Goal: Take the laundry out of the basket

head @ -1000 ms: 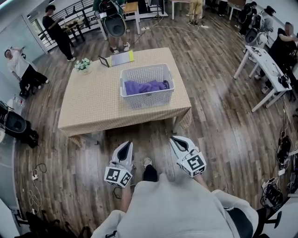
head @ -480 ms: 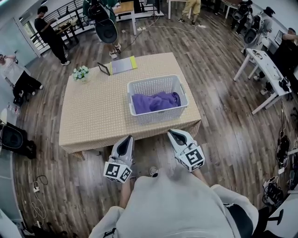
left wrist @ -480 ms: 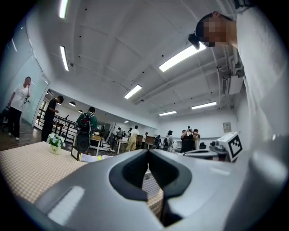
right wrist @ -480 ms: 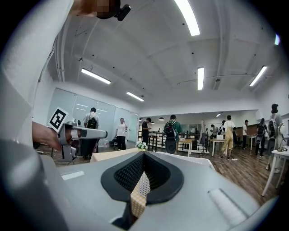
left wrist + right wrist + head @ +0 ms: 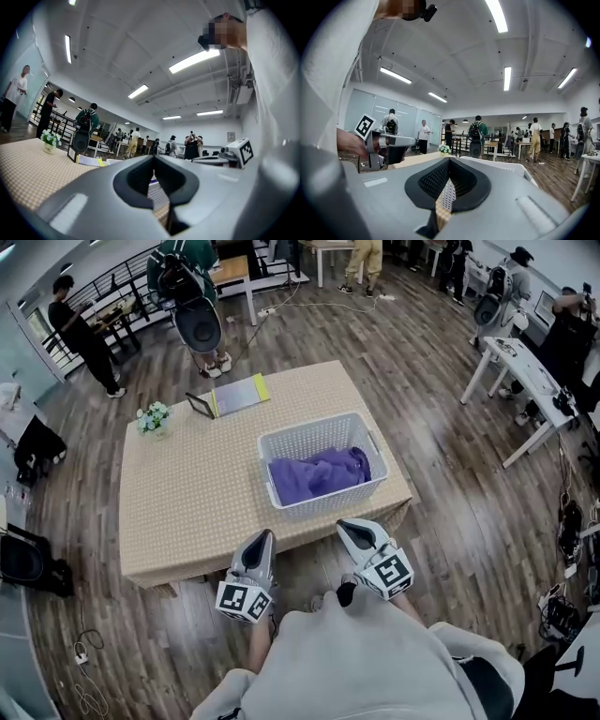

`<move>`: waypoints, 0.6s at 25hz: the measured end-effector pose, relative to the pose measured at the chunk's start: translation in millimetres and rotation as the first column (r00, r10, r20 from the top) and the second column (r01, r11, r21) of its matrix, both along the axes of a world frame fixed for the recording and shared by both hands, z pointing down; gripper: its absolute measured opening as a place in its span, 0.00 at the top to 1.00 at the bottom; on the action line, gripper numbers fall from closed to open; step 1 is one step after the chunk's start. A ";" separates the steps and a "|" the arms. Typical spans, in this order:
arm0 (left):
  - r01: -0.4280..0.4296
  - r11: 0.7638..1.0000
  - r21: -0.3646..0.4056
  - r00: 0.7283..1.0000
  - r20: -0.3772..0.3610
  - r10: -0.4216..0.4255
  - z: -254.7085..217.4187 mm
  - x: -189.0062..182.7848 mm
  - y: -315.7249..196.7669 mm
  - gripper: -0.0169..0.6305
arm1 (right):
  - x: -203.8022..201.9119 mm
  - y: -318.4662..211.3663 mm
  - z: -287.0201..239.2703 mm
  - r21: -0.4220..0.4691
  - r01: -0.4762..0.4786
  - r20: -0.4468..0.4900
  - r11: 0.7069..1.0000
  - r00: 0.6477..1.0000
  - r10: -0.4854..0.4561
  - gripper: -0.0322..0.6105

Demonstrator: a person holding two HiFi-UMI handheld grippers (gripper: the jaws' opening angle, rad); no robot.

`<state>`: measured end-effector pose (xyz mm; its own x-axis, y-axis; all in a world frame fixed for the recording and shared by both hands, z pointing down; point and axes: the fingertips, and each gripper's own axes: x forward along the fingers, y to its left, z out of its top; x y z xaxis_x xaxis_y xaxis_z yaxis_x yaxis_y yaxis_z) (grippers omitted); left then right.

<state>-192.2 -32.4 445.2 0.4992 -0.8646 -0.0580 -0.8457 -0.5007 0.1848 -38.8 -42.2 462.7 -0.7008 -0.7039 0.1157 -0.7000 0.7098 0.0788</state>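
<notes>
A white slatted laundry basket stands on the near right part of the table. Purple laundry lies bunched inside it. My left gripper and right gripper hover side by side at the table's near edge, just short of the basket, both shut and holding nothing. In the right gripper view the shut jaws point at the basket's white wall. From the left gripper view the shut jaws aim over the tabletop.
On the far side of the table sit a small flower pot, a tablet stand and a pad with a yellow edge. Several people stand around the room. A white desk stands to the right.
I have stepped closer: the table and basket sit nearer and lower in the head view, and both grippers now reach the table's near edge. Both stay shut.
</notes>
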 end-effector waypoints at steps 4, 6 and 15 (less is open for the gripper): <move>0.016 1.000 -0.014 1.000 -0.008 -0.017 8.9 -1.5 -17.9 0.96 | 3.7 -15.5 9.2 -0.024 -0.009 -0.002 1.000 1.000 0.009 0.95; 0.021 0.999 -0.024 1.000 -0.005 -0.021 12.9 -2.8 -29.0 0.96 | 4.2 -26.7 12.7 -0.032 -0.010 -0.001 0.999 1.000 0.010 0.95; 0.060 0.998 -0.029 0.998 0.016 -0.059 11.5 -20.3 -112.8 0.96 | -5.3 -117.1 1.8 -0.011 0.003 0.042 1.000 0.999 -0.002 0.95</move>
